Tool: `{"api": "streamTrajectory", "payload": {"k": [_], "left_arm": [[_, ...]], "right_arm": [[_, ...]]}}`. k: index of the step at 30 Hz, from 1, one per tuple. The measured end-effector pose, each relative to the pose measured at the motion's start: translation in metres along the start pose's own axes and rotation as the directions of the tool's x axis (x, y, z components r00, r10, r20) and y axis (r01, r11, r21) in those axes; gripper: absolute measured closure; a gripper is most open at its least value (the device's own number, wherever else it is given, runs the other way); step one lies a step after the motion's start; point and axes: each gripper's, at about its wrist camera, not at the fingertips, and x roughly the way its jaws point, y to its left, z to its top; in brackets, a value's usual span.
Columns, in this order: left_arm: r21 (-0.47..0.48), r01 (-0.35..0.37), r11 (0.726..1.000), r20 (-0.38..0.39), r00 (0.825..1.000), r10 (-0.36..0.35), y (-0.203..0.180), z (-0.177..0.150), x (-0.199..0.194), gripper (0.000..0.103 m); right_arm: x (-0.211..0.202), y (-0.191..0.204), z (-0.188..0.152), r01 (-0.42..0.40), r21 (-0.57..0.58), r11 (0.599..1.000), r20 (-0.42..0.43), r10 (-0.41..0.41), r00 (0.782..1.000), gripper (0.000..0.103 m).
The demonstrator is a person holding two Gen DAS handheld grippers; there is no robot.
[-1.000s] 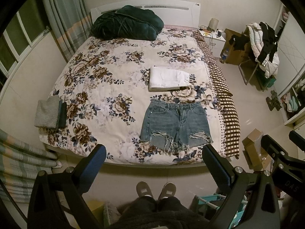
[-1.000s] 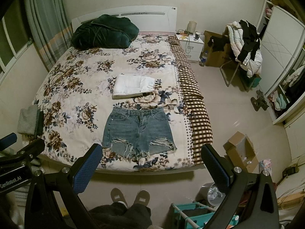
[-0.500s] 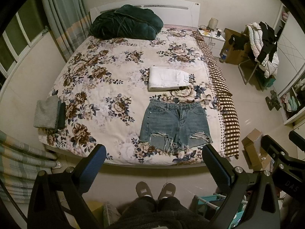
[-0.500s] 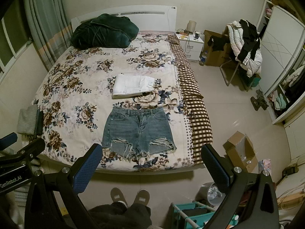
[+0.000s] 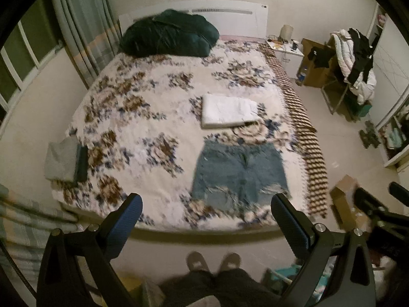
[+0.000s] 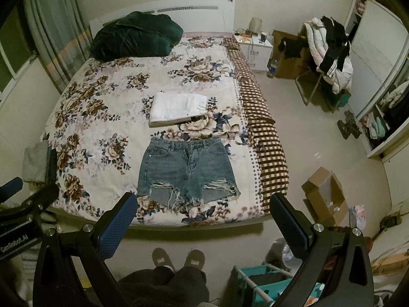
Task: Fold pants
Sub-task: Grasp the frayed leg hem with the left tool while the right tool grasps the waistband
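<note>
Blue denim shorts (image 6: 188,170) with frayed hems lie flat and unfolded near the foot of the flowered bed (image 6: 102,117), waistband toward the headboard. They also show in the left wrist view (image 5: 239,172), blurred. My left gripper (image 5: 205,213) is open and empty, held above the floor in front of the bed. My right gripper (image 6: 202,213) is open and empty too, just short of the bed's foot edge, apart from the shorts.
A folded white garment (image 6: 177,108) lies beyond the shorts. A dark green duvet (image 6: 135,39) sits by the headboard. A grey folded cloth (image 6: 35,162) lies at the bed's left edge. A cardboard box (image 6: 324,194) and a teal rack (image 6: 268,281) stand on the floor at right.
The left wrist view is now blurred and the bed has shifted slightly in it, so the left gripper is moving. The right gripper has barely moved. Both stay open.
</note>
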Motion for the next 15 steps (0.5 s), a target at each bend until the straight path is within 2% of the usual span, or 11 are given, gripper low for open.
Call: {"api": "streamTrajectory", "payload": {"k": [3, 7, 10, 15], "left_arm": [[0.001, -0.047, 0.999, 0.033, 0.998, 0.047, 0.007, 0.015, 0.036, 0.0], [-0.028, -0.093, 0.995, 0.005, 0.996, 0.093, 0.001, 0.027, 0.09, 0.0], [-0.041, -0.144, 0.989, -0.039, 0.989, 0.143, -0.018, 0.033, 0.135, 0.0], [-0.077, -0.204, 0.976, -0.115, 0.974, 0.194, -0.078, 0.032, 0.226, 0.0]], "right_arm": [[0.032, -0.008, 0.016, -0.02, 0.032, 0.999, -0.025, 0.021, 0.999, 0.0], [0.09, -0.021, 0.044, -0.024, 0.026, 0.999, -0.064, 0.025, 0.998, 0.0], [0.137, -0.034, 0.069, -0.048, -0.009, 0.999, -0.086, 0.047, 0.995, 0.0], [0.25, -0.071, 0.12, -0.127, -0.077, 0.989, -0.131, 0.117, 0.984, 0.0]]}}
